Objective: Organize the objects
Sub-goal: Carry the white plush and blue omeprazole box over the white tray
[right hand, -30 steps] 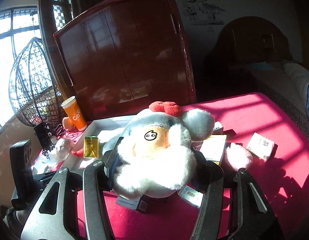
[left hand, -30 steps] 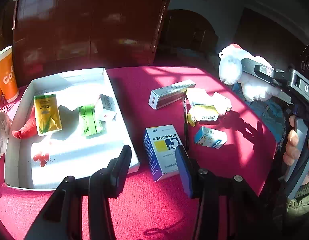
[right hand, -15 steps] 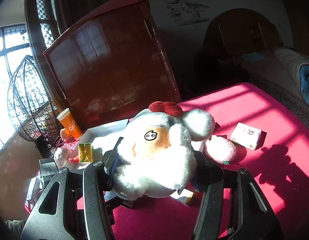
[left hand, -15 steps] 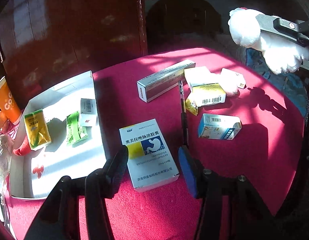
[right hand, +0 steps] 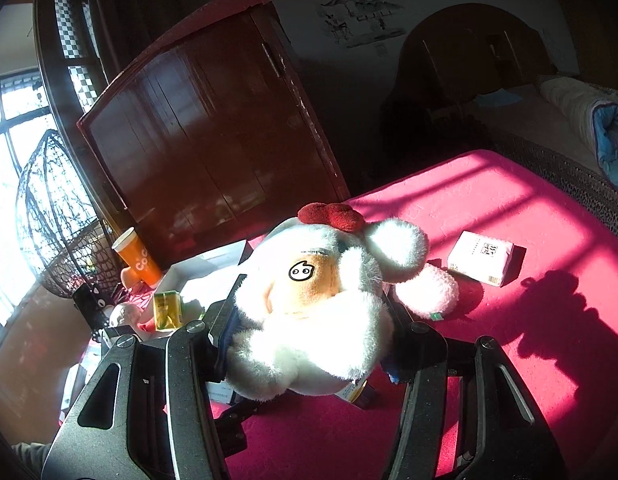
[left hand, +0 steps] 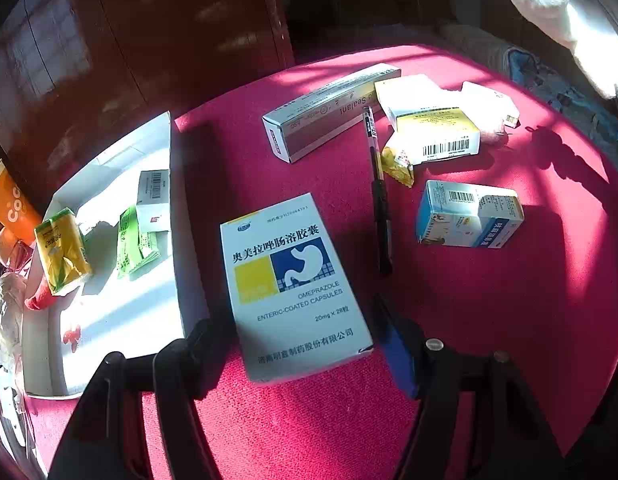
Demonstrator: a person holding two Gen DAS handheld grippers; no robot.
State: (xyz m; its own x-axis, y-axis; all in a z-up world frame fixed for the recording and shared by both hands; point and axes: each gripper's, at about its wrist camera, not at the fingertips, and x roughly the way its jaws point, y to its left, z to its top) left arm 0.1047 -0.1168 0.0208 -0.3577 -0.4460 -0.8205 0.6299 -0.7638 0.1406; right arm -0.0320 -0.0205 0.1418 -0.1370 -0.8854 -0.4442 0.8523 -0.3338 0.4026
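left gripper is opening astride the omeprazole box, pads clear; right gripper clamps the plush sheep; pen alongside.

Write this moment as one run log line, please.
left gripper: jaws opening, omeprazole box between them, not gripped | right gripper: shut on plush toy | white tray: holds packets

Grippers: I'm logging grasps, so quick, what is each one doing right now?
Left gripper: jaws opening around the omeprazole box, not gripping it.
Right gripper: closed on the plush sheep.
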